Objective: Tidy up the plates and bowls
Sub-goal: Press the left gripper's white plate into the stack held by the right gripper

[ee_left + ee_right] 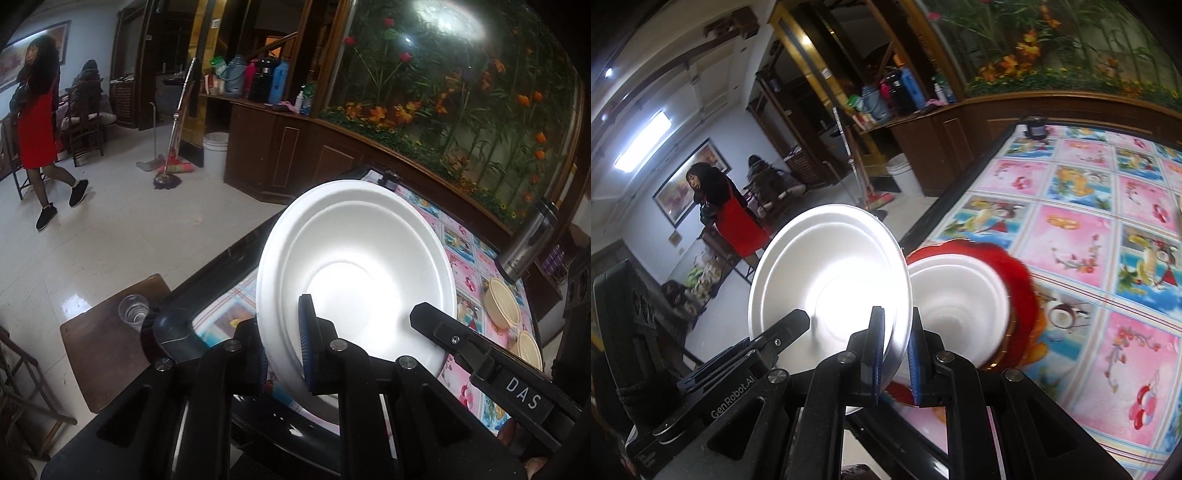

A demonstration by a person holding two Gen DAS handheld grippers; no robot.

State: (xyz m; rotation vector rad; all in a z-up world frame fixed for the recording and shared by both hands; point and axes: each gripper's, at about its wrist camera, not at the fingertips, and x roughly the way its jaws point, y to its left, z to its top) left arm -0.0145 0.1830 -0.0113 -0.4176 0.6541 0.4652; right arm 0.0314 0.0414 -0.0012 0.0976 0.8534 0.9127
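Observation:
A white foam bowl is tilted up above the table's corner. My left gripper is shut on its lower left rim, one blue pad inside the bowl and one behind it. In the right wrist view the same kind of white bowl has its right rim clamped by my shut right gripper. Each view shows the other gripper's finger reaching the bowl's opposite edge, so both seem to hold one bowl. Behind it, another white bowl sits on a red plate.
The table has a bright picture-print cloth. Two beige bowls and a steel flask stand on its far side, a small dark jar at a far corner. A glass sits on a wooden stool. A person in a red apron walks across the floor.

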